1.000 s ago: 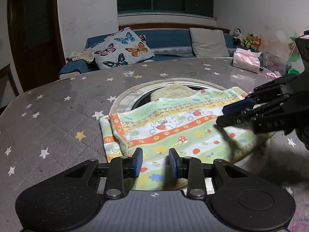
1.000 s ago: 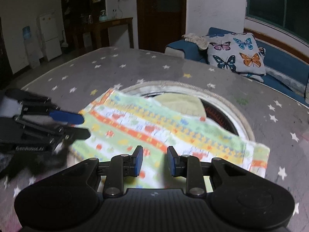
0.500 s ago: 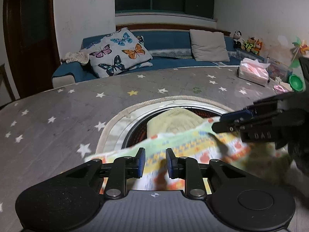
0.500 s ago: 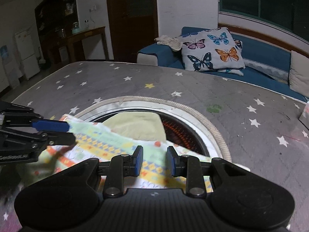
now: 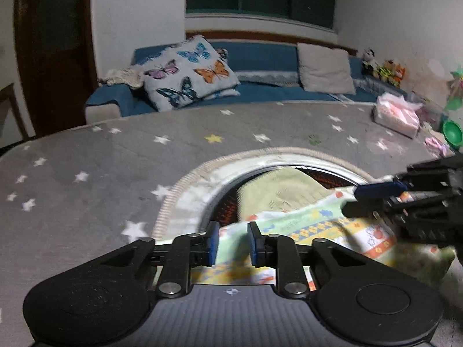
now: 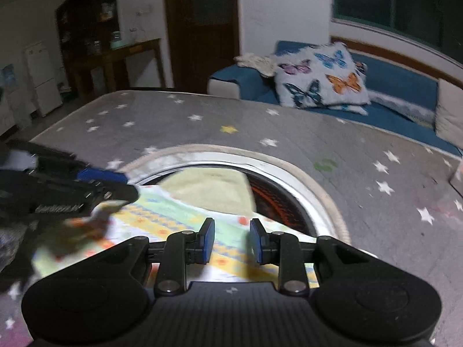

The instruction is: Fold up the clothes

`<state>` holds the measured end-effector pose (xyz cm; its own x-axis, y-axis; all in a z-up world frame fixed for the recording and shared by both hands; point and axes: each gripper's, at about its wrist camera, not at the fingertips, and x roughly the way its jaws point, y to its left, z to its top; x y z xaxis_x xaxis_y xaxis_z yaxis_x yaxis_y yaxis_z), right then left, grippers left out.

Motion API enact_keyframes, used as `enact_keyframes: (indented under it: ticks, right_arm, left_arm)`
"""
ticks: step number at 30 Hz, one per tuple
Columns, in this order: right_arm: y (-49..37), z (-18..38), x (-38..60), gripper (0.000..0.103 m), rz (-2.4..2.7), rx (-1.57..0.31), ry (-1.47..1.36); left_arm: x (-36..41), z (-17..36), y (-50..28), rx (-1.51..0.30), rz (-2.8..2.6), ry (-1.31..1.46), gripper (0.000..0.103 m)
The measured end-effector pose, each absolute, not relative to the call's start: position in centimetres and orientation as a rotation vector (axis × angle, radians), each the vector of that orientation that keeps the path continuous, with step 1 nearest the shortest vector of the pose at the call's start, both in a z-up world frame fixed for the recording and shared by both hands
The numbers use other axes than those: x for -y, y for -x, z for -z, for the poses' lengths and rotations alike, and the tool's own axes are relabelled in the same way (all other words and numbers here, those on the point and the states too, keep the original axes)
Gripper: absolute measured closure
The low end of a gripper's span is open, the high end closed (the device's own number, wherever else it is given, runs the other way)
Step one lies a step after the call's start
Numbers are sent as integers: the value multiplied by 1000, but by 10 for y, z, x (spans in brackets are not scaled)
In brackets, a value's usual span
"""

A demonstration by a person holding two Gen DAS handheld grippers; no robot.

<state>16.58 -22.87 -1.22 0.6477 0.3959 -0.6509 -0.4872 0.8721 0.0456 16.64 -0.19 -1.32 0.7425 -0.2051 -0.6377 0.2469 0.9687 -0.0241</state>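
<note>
Where frames blur, printed cloth (image 5: 324, 222) edges unclear.

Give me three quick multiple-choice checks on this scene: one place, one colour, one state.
1. Where is the pale yellow cloth? A on a shelf; B inside the round opening; C on the floor.
2. What colour is the sofa? A red; B blue; C white.
3. The round opening is: A fully covered; B bare; C partly covered by the patterned cloth.
Answers: B, it lies within the rim. B, the upholstery is blue. C, the cloth spans only the near side and the far side stays open.
</note>
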Motion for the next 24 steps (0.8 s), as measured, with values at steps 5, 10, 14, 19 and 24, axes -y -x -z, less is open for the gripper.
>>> enact_keyframes:
  ticks: [5, 10, 14, 19, 24]
  right_arm:
    - [-136, -1, 200, 70, -622, -681, 191]
    - [-104, -6, 163, 64, -765, -664, 266]
    - [-81, -2, 130, 62, -878, -659, 341]
    - [-68, 13, 100, 61, -931, -668, 431]
    - [-62, 20, 90, 64, -911, -643, 497]
  left_arm:
    - [-30, -1, -153, -658, 168, -44, 51]
    - [-67, -5, -140, -665, 77, 14, 38]
    - [-87, -2, -129, -689, 41, 66, 33]
    - [-97, 3, -117, -723, 48, 124, 27]
    - [-100, 6, -108, -744, 61, 190, 14]
